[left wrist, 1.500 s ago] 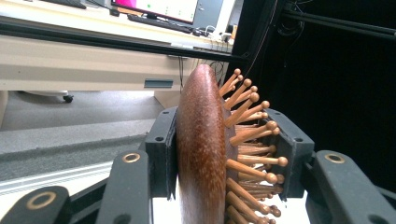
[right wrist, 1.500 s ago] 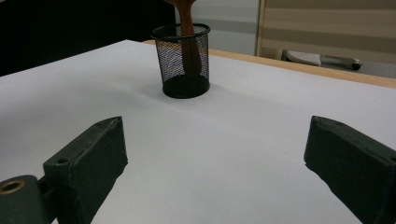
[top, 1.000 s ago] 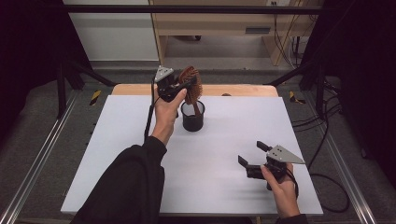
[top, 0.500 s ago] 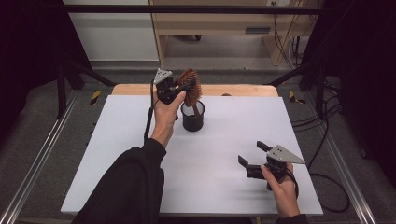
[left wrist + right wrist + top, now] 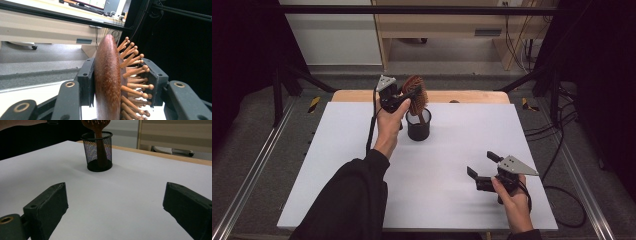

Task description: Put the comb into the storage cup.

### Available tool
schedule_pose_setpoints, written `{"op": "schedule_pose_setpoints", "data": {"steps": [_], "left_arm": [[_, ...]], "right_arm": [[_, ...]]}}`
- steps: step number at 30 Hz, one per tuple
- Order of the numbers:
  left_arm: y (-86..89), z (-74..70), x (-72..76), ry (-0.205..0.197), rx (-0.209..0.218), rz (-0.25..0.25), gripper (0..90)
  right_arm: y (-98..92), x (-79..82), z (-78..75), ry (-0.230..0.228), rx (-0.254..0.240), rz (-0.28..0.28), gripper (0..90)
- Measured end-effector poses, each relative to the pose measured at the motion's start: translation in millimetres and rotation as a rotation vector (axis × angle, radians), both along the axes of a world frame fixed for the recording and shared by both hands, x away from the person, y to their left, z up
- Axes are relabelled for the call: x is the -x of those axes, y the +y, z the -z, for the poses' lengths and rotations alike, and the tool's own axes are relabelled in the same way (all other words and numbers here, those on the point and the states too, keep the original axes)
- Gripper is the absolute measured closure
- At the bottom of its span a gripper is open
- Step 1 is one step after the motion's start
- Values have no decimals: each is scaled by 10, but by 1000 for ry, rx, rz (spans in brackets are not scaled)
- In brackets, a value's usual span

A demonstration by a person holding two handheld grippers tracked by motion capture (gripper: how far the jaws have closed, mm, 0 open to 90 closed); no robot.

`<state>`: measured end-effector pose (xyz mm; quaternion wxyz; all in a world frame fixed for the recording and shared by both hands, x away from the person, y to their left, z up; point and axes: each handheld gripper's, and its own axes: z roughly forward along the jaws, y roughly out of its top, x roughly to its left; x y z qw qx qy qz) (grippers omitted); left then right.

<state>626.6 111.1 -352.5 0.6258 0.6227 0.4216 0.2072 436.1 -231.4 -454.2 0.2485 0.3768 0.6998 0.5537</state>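
Observation:
A brown wooden hairbrush (image 5: 415, 95) stands upright with its handle down inside a black mesh cup (image 5: 418, 125) at the back middle of the white table (image 5: 337, 165). My left gripper (image 5: 407, 97) is shut on the brush's head; in the left gripper view the jaws press the smooth back and the pegged side of the hairbrush (image 5: 110, 82). Near the front right, my right gripper (image 5: 482, 165) rests low over the table, open, nothing between its jaws. In the right gripper view the mesh cup (image 5: 97, 151) holds the brush handle (image 5: 100, 147) ahead of them.
A wooden strip (image 5: 462, 96) borders the table's far edge. Beyond it stand a wooden cabinet (image 5: 447, 30) and a white cupboard (image 5: 332, 35). Metal rails (image 5: 252, 175) run along both sides, and cables (image 5: 557, 150) lie on the floor at the right.

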Motion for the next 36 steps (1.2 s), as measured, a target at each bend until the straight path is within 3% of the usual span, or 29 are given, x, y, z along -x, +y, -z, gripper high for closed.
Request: {"op": "schedule_pose_setpoints", "data": {"steps": [12,36], "left_arm": [[3,6,0,-3,-5,5,501],[175,56,-50,-2,-67,-22,438]], "right_arm": [[2,-2,2,-1,2,-1,58],[8,-3,6,5,2,-1,58]]}}
